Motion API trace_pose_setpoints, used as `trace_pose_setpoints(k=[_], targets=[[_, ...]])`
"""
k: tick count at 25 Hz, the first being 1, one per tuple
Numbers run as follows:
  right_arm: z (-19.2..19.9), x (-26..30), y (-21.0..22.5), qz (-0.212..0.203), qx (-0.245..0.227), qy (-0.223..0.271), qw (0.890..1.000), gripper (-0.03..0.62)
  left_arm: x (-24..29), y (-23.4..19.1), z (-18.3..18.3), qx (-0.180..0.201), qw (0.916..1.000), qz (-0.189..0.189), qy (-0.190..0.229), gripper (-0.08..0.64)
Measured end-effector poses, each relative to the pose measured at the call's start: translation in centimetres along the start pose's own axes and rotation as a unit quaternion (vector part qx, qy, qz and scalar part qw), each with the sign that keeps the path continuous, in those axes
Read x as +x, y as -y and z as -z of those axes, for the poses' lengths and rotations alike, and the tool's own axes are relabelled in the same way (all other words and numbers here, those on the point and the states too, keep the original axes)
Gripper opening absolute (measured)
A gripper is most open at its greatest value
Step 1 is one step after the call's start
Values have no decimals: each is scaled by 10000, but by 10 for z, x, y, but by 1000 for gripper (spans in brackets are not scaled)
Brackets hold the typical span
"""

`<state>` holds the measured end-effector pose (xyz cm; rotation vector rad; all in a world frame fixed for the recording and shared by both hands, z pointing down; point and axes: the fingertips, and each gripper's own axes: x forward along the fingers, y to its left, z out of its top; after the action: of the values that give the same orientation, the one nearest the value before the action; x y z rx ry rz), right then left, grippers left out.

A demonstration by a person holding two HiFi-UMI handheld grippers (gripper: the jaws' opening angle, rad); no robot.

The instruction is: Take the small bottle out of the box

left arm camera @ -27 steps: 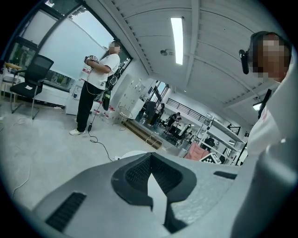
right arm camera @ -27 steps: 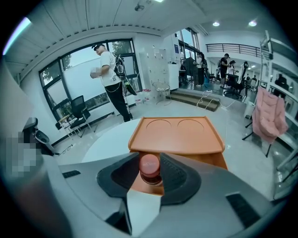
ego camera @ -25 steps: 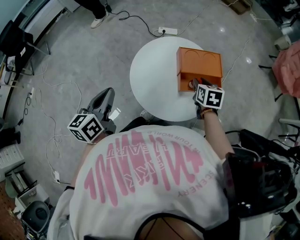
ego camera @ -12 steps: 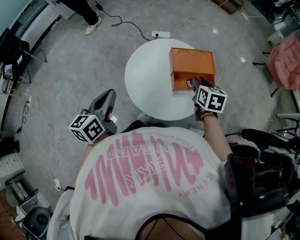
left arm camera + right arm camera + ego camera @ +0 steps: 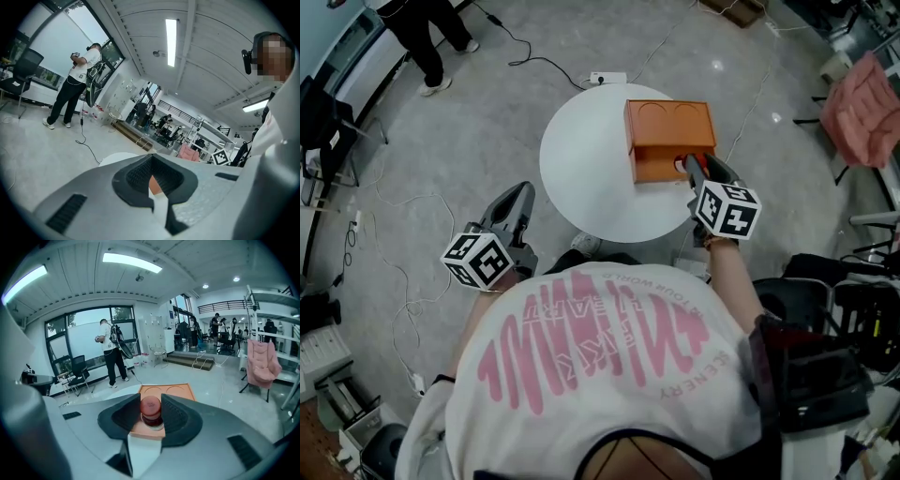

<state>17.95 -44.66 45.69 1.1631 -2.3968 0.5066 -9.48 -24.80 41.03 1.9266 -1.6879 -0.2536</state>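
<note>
Right gripper (image 5: 692, 169) clamps the red-capped small bottle (image 5: 151, 410) over the orange box (image 5: 666, 131), at the table's (image 5: 581, 178) 2 o'clock. Left gripper (image 5: 517, 197) is closed and empty.

Box (image 5: 669, 127) sits on the table's (image 5: 581, 178) right, small bottle (image 5: 151, 409) above it.

Shirt (image 5: 600, 375) back, pink print upside down: "WORLD", "SCENERY".

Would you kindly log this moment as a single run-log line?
right gripper: shut on small bottle | small bottle: over orange box | left gripper: empty, off white table
</note>
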Motion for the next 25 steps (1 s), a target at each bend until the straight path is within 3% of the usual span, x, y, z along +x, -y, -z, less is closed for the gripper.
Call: trace_pose_setpoints(k=[16,25], targets=[[-50,-91,11,-52,-18,1302,9915,137,28,60,5,270,9967,717,276,8],[-50,-140,15,77,36,1655,9862,135,31,89,-4,399,9924,1091,396,8]])
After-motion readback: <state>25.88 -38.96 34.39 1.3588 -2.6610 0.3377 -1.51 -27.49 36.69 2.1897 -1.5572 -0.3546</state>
